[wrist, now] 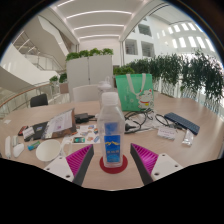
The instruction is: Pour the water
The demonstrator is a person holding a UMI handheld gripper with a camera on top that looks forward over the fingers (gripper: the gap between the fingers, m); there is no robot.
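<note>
A clear plastic water bottle (112, 128) with a white cap and a blue label stands upright on a round red coaster (113, 166) on the pale table (165, 150). My gripper (113, 158) is open, with the bottle standing between its two fingers. A gap shows between each magenta pad (80, 157) and the bottle. A white cup (48, 153) sits on the table to the left of the fingers.
A green bag (133, 92) stands behind the bottle. Papers, boxes and small items (50, 128) lie at the left. A dark flat case (182, 122) and white objects lie at the right. Chairs and a row of plants stand beyond the table.
</note>
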